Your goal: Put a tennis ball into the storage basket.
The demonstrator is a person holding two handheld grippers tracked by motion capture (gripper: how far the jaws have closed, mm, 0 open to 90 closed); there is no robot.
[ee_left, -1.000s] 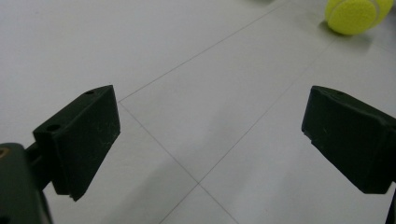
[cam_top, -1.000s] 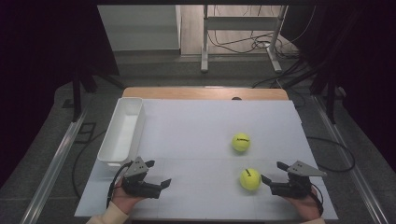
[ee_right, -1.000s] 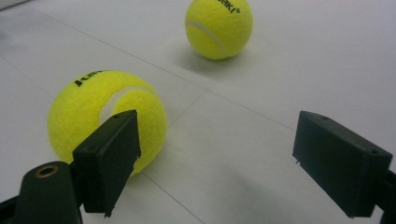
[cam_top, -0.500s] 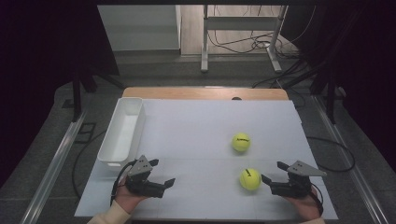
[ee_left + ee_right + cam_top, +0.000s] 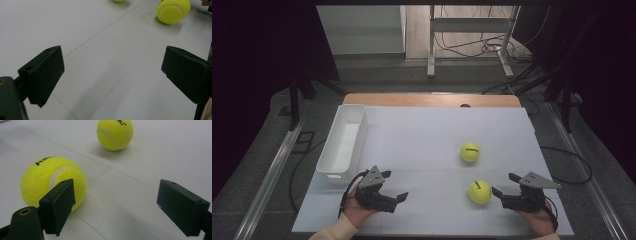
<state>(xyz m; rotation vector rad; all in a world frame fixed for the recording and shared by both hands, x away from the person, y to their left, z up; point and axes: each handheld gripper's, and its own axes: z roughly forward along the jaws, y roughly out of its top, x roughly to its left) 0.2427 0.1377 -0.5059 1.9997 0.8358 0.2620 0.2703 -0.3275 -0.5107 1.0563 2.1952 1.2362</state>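
Both grippers' fingers wide apart (nothing held), right gripper (image 5: 507, 186) beside near tennis ball (image 5: 480, 192)

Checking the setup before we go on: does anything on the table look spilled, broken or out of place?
Nothing stands out. Two tennis balls, the near ball and the far ball, sit loose on the white table. The white bin stands upright at the left edge. The left claw and right claw are open, holding nothing.

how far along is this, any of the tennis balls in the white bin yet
None yet: the white bin looks empty. Both tennis balls lie on the table, the near ball and the far ball. The right hand-held gripper sits open just beside the near ball; the left hand-held gripper is open, holding nothing. Both balls remain.
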